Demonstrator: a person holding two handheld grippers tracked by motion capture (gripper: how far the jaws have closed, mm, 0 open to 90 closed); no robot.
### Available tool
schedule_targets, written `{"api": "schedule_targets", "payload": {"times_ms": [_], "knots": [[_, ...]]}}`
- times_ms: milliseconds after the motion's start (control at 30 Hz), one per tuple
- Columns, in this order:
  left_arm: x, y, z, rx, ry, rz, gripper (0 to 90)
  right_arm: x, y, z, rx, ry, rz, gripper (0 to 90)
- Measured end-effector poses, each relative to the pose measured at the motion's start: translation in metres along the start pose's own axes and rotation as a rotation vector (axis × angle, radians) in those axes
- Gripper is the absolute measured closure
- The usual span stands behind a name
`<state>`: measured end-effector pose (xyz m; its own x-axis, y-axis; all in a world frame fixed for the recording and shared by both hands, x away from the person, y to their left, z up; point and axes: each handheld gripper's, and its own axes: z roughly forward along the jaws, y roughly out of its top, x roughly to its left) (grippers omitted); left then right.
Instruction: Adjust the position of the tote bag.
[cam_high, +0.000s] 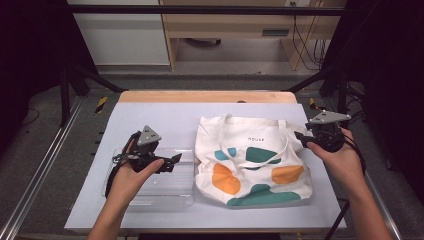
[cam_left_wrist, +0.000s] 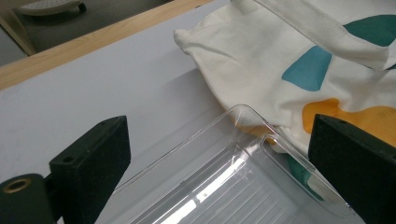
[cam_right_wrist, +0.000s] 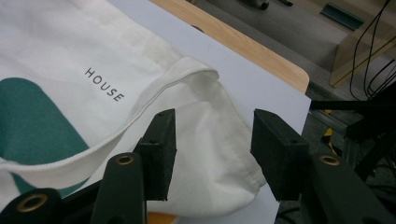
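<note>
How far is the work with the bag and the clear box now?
Little looks done: the tote bag lies flat and the clear box sits empty beside it. In hand: the right gripper is at the bag's top corner, jaws apart around the cloth; the left gripper hovers open over the box. Gripping the bag seems left.

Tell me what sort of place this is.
Probably a lab or recording workspace, not a home: a black metal frame surrounds the table, loose cables hang by bare wooden furniture behind, and the person holds a camera-bearing gripper in each hand.
</note>
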<state>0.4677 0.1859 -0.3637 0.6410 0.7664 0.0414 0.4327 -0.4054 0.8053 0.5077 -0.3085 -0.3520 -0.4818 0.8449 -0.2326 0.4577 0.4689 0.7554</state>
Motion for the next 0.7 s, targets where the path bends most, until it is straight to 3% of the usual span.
{"api": "schedule_targets", "payload": {"times_ms": [267,367,567,600,700], "knots": [[-0.001,0.002,-0.003,-0.006,0.001,0.001,5.7,-0.02,0.002,0.021,0.029,0.03,0.008,59.4],[-0.002,0.003,-0.003,-0.009,-0.006,0.003,5.7,-0.028,-0.001,0.034,0.069,0.027,0.021,60.8],[-0.002,0.003,-0.003,-0.01,-0.012,0.003,5.7,-0.032,-0.003,0.046,0.079,0.055,0.028,57.2],[-0.003,0.003,-0.003,-0.01,-0.015,0.003,5.7,-0.033,-0.001,0.047,0.048,0.087,0.04,54.5],[-0.003,0.003,-0.003,-0.007,-0.016,0.005,5.7,-0.033,0.002,0.049,0.046,0.092,0.027,51.5]]}}
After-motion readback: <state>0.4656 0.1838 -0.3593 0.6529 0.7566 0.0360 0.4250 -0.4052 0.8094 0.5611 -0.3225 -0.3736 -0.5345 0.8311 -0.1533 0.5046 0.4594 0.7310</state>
